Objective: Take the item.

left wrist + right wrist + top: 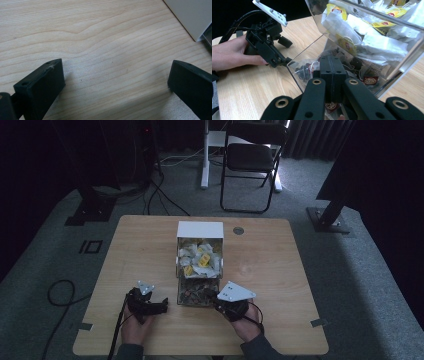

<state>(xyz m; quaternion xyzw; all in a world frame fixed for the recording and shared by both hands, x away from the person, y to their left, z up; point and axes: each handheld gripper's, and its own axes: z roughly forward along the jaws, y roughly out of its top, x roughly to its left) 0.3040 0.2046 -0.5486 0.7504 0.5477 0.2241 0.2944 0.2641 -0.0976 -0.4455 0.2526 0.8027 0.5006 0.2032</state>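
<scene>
Clear acrylic walls form a two-tier tea bag dispenser (199,265) at the middle of the wooden tabletop (280,270). White and yellow sachets (200,254) fill its upper bin; darker tea bags (307,70) lie loose in the open lower tray nearest you. Your right gripper (331,75) sits at that tray with its fingers pressed together, and I cannot tell whether anything is pinched. Your left gripper (116,80) rests just beside the dispenser, fingers wide and empty. These bags are light, soft and crinkly, so pinch one by its paper edge or tag.
</scene>
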